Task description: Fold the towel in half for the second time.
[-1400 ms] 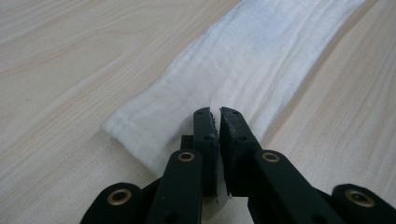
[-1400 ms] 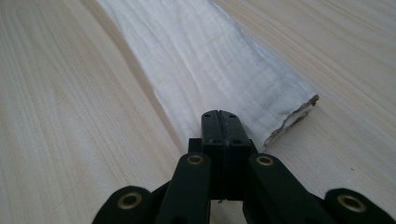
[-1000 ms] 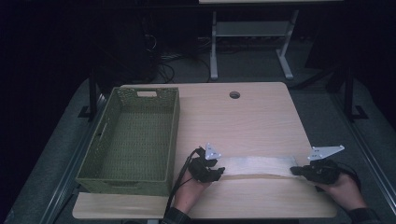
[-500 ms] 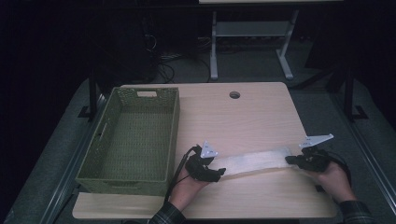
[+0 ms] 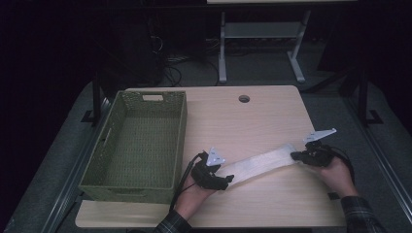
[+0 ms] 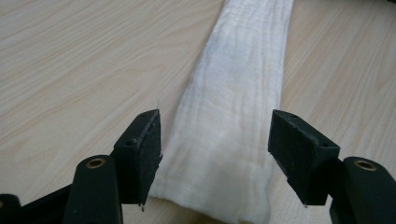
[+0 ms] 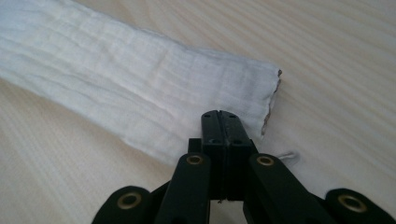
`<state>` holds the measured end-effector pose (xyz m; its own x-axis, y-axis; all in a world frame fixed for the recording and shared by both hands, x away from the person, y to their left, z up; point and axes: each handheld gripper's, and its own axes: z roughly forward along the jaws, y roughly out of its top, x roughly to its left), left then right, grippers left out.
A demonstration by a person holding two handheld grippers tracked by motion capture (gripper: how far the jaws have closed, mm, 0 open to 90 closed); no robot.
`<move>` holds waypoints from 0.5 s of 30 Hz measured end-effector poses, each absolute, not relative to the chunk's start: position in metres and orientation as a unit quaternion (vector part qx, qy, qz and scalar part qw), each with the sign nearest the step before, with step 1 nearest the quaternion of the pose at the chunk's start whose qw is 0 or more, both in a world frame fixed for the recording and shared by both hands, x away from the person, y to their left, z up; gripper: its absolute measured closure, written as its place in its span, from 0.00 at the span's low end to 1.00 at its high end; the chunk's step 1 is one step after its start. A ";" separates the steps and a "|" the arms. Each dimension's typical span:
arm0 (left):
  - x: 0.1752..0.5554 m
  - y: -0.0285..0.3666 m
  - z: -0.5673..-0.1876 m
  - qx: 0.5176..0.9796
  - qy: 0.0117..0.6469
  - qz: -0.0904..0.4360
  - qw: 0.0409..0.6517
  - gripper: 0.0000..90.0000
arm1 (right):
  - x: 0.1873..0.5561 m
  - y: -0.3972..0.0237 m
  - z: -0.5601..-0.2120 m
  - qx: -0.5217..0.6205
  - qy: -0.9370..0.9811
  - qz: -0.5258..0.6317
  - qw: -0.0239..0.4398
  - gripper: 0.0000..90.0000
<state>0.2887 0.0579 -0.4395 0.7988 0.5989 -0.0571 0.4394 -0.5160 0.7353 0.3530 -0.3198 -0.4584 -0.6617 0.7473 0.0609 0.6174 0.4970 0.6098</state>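
A: Where was the cloth strip (image 5: 262,162)?

B: Flat on your worktop (image 5: 252,121), folded long, running slantwise between your two claws, just right of the green woven basket (image 5: 141,141).

A: Your left claw (image 5: 224,182)?

B: Its jaws had just been opening. In the left gripper view the near end of the cloth strip (image 6: 229,154) lay between them, pads (image 6: 147,140) off the fabric, nothing pinched.

A: And your right claw (image 5: 297,156)?

B: Pressed together on the far end. The right gripper view showed your jaws closed tight over the cloth strip's (image 7: 140,88) edge, close to its frayed corner, low over the wood.
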 end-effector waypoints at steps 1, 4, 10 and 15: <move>0.289 0.058 -0.439 0.863 0.302 0.102 0.391 0.37 | 0.355 -0.318 -0.458 0.398 0.859 0.305 0.106 0.99; 0.289 0.059 -0.438 0.861 0.304 0.103 0.395 0.37 | 0.361 -0.315 -0.458 0.391 0.862 0.303 0.110 0.99; 0.289 0.060 -0.436 0.858 0.305 0.103 0.400 0.37 | 0.378 -0.303 -0.459 0.377 0.867 0.303 0.119 0.99; 0.289 0.059 -0.436 0.857 0.305 0.101 0.403 0.37 | 0.398 -0.291 -0.459 0.364 0.872 0.304 0.121 0.99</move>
<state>0.2887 0.0591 -0.4357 0.7942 0.6032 -0.0731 0.4412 -0.4897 0.7520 0.3985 -0.2913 -0.4594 -0.7061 0.7081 0.0100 0.5606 0.5502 0.6188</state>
